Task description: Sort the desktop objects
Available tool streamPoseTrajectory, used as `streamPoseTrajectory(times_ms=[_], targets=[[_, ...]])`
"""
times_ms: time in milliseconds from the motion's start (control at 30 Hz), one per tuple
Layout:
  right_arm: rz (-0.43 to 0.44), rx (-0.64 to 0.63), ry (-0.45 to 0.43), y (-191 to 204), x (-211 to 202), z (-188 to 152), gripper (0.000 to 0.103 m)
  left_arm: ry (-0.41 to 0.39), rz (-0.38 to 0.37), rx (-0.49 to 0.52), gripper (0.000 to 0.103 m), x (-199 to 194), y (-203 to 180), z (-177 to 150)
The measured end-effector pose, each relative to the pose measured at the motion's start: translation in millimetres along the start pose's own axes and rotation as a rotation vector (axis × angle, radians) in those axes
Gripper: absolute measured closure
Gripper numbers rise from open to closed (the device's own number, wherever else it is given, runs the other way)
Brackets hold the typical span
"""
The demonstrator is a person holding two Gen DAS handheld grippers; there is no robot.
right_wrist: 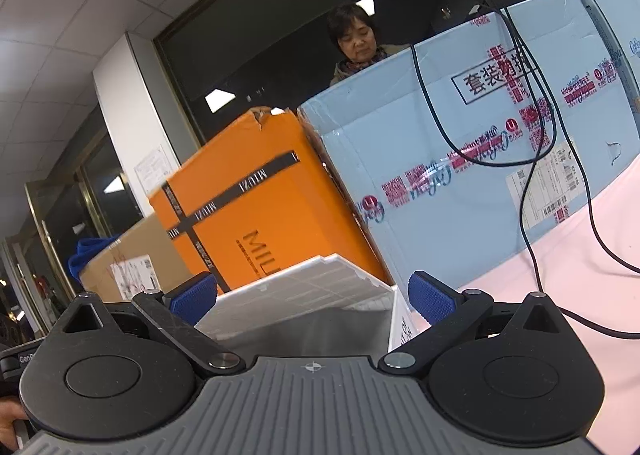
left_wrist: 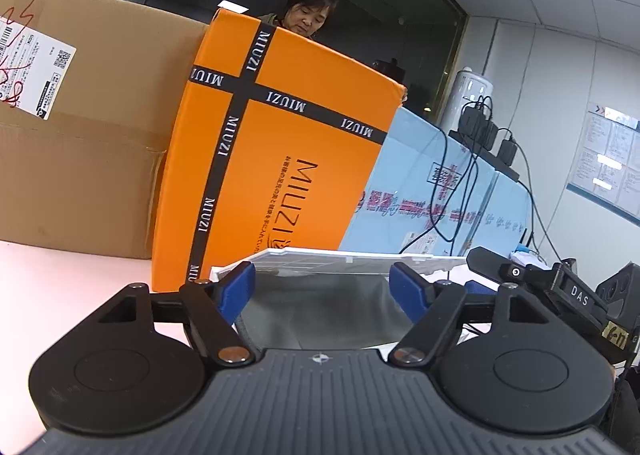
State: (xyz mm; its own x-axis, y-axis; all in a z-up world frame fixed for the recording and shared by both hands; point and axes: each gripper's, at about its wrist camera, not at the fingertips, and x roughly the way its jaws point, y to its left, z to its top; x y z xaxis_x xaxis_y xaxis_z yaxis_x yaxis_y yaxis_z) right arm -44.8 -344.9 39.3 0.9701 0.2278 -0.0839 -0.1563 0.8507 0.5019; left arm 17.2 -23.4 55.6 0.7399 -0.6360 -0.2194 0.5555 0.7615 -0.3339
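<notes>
A white plastic tray with a ribbed, gridded face sits low on the pink tabletop just in front of the orange box, tilted so its far edge is raised, and below it a grey, shiny sheet or inner face shows, though what that is cannot be told; it looks thin, rigid and light, a moulded part that would flex a little and slip on smooth pads, so a hold on the rim or a side wall seems safer than on the flat grid, and squeezing hard could crack it; the left claw stands open with its blue pads either side of the tray's near part, not visibly pressing it; the right claw is likewise spread wide, one pad left of the tray and one right of its corner, with no contact to be seen; left of the orange box stands a brown carton, right of it a pale blue box with black cables hanging across; behind the orange box a person stands.
</notes>
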Motion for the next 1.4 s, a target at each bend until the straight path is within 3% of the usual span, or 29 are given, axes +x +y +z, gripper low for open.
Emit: streamPoseTrajectory(times_ms=[300,1100,1400], targets=[[-0.031,0.013,-0.081,-2,-7,2,0.000,-0.039,0.015,-0.005,0.035,-9,-1,4],[-0.139,0.024,-0.027,-16,-1,8,0.000,0.008,0.053,0.021,0.042,-13,-7,2],[-0.171,-0.025,0.037,-16,-1,4,0.000,-0.036,0.066,0.009,0.041,-21,-6,6]])
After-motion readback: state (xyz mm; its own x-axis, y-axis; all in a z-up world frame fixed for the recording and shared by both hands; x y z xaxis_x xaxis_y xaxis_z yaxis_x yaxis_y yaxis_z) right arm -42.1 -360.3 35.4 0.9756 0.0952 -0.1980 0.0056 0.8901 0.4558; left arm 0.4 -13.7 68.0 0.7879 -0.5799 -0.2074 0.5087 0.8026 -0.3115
